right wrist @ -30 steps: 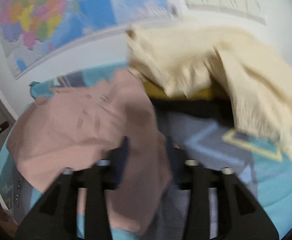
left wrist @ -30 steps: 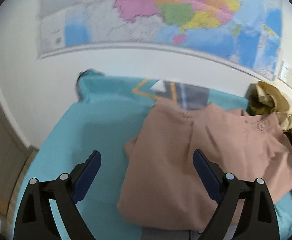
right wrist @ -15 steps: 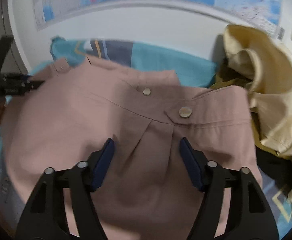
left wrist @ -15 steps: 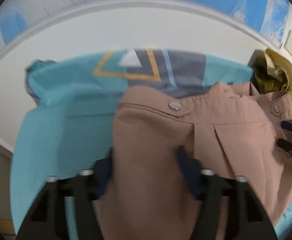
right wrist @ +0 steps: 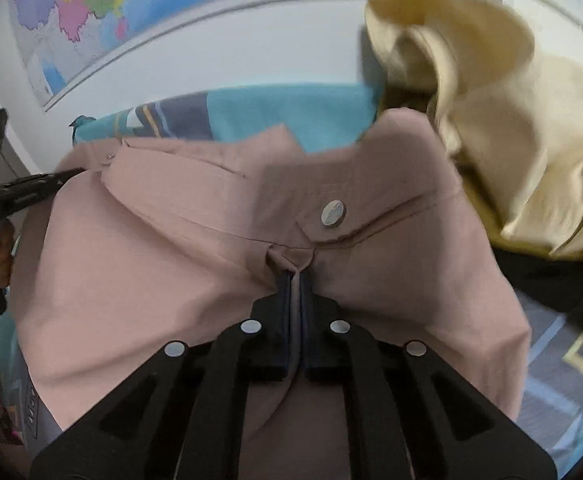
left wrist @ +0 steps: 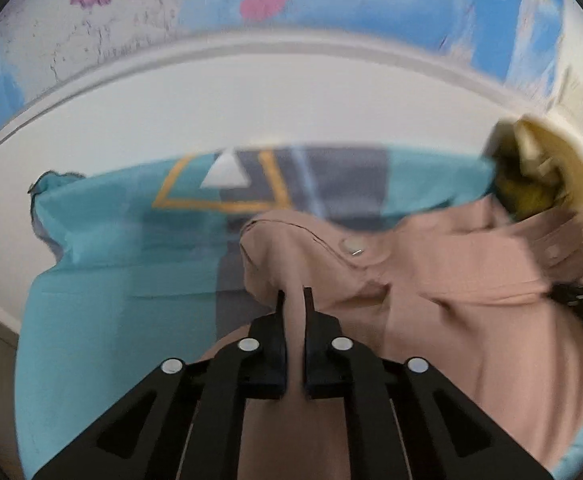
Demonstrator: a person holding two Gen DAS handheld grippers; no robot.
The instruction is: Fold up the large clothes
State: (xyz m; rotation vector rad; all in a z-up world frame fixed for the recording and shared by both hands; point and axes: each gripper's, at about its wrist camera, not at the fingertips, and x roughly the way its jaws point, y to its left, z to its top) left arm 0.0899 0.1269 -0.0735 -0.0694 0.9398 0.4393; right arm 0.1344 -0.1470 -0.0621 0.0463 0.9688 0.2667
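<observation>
My left claw (left wrist: 292, 296): jaws had just been closing, pinched on a ridge of the pink garment (left wrist: 451, 300) near its left end. My right claw (right wrist: 295, 280): likewise just closed, gripping a pleat below the metal button (right wrist: 333, 213). Garment: spread across the middle of the teal bedspread (left wrist: 111, 280), its right end against the cream clothes pile (right wrist: 511, 120). Handling note: I judged both pinches should lift evenly, cloth kept taut between them, for a straight fold.
</observation>
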